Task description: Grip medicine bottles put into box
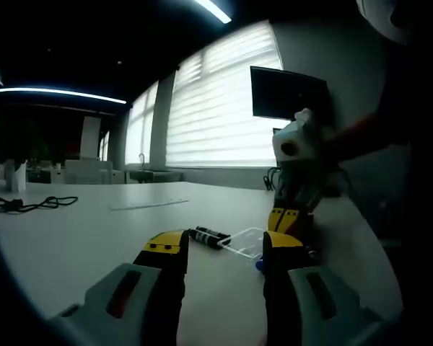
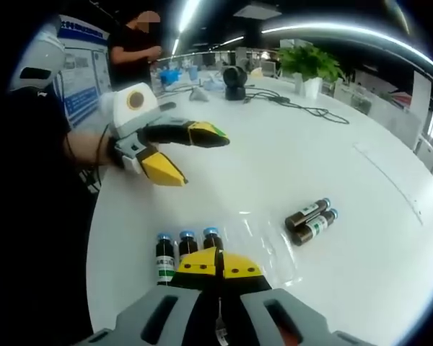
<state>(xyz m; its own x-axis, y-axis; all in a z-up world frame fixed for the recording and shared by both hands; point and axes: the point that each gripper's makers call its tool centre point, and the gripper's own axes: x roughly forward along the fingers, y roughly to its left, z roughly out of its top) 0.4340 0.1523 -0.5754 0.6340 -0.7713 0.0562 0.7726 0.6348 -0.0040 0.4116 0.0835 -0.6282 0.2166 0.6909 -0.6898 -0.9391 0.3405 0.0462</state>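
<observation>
In the right gripper view, three brown medicine bottles [image 2: 187,249] with blue caps stand upright in a row just past my right gripper [image 2: 220,264], whose yellow-tipped jaws are pressed together. Two more bottles [image 2: 312,219] lie side by side on the white table to the right. My left gripper [image 2: 206,160] hovers above the table at the upper left, jaws spread. In the left gripper view, my left gripper [image 1: 224,245] is open with nothing in it. Beyond it lie one dark bottle [image 1: 208,234] and a clear plastic box [image 1: 239,236]. My right gripper [image 1: 286,216] points down over the box.
The round white table [image 2: 332,144] carries cables [image 2: 296,107], a dark round device [image 2: 234,78] and a potted plant [image 2: 310,65] at its far side. A person stands beyond the table edge. Blinds and a dark monitor [image 1: 289,94] back the left gripper view.
</observation>
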